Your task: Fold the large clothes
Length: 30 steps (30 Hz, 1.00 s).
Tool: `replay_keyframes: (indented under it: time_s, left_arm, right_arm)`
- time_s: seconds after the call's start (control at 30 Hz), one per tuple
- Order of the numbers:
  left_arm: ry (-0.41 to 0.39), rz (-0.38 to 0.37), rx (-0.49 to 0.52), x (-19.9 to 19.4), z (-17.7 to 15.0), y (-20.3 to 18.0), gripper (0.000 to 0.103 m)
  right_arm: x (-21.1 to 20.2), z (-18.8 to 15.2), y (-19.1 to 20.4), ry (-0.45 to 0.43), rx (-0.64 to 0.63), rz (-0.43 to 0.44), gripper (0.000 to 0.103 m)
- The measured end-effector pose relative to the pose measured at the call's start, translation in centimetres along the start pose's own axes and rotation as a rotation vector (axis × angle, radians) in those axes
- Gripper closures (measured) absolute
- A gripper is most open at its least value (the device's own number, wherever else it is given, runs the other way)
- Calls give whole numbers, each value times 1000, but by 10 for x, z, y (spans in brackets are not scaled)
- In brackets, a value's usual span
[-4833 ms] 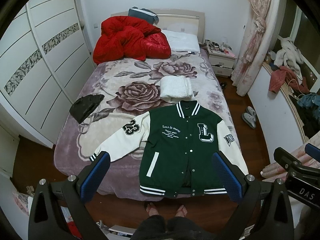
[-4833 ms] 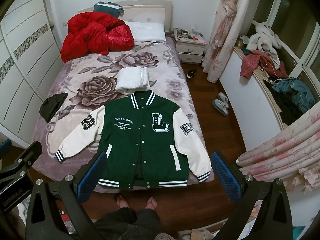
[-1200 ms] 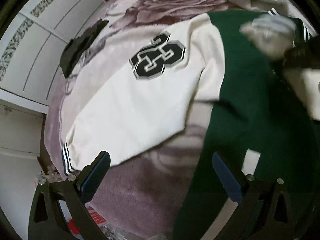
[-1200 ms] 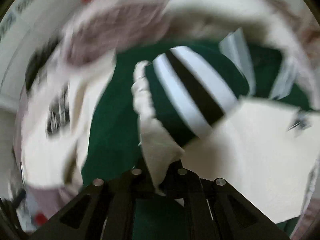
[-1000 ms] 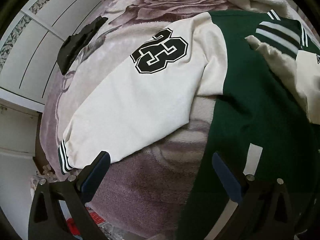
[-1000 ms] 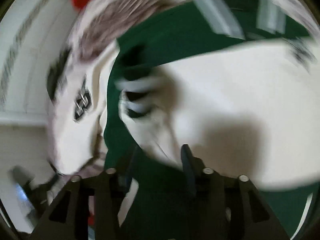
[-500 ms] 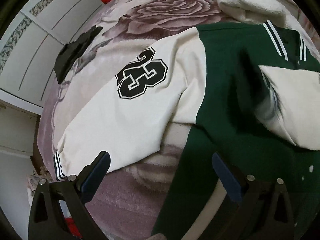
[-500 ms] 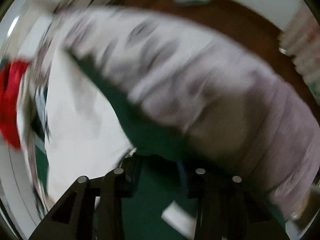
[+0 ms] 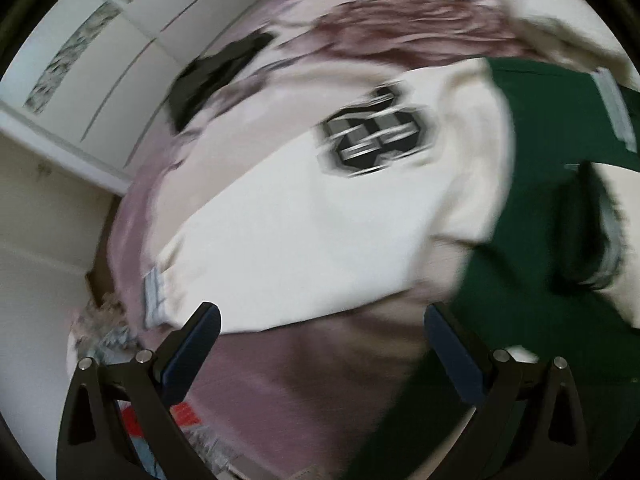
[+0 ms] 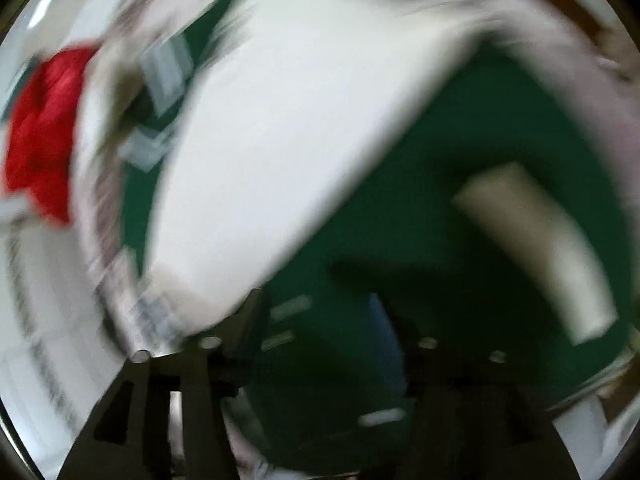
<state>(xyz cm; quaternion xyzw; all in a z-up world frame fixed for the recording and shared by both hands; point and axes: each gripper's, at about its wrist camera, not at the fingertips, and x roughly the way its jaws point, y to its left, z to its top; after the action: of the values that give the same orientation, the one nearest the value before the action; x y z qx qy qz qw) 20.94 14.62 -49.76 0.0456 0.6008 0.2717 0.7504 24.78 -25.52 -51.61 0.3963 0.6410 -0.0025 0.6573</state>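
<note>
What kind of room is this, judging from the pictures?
Most likely a bedroom: a bed covered by a rose-patterned blanket, a white panelled wardrobe beside it, and a red quilt bunched at the far end.

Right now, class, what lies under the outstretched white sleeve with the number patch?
The white sleeve lies on the rose-patterned blanket, which shows all around it. The blanket directly beneath is covered, so anything there cannot be seen.

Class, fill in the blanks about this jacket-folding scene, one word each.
1. The jacket body is ____.
2. The sleeve with the number patch is ____.
3. The left gripper has its jaws ____, nothing between them.
4. The bundle at the head of the bed is ____.

Missing words: green; white; open; red
</note>
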Motion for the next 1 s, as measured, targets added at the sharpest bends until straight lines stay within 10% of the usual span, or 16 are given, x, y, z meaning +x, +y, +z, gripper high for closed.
replay_keyframes:
  time_s: [0.13,0.27,0.4,0.5,0.63,0.83,1.0]
  left_arm:
    - [69,66,-98,29,-16,61,0]
    - [144,27,-238,60,-30,120,0]
    - [220,-138,-467,95,-48,183,0]
    - [271,-325,-597,127,-57,208,0]
    - [304,-597,-810,174,-62,223,2]
    - [165,-580,-1084,202,-65,268,78]
    - [19,-636,-1100,215,-22,304,84]
  right_arm:
    - [86,-27,136,20,-451,-104,28]
    - [184,-34,203,98,-591,-395,40]
    - [184,-46,229,-6,-579,-433,80]
    - [172,-56,248,-84,-591,-387,81]
    - [192,-32,242,98,-494,-273,56]
    - [178,-2,239,111,-466,-194,49]
    - [159,-4,224,49,-497,-258,49]
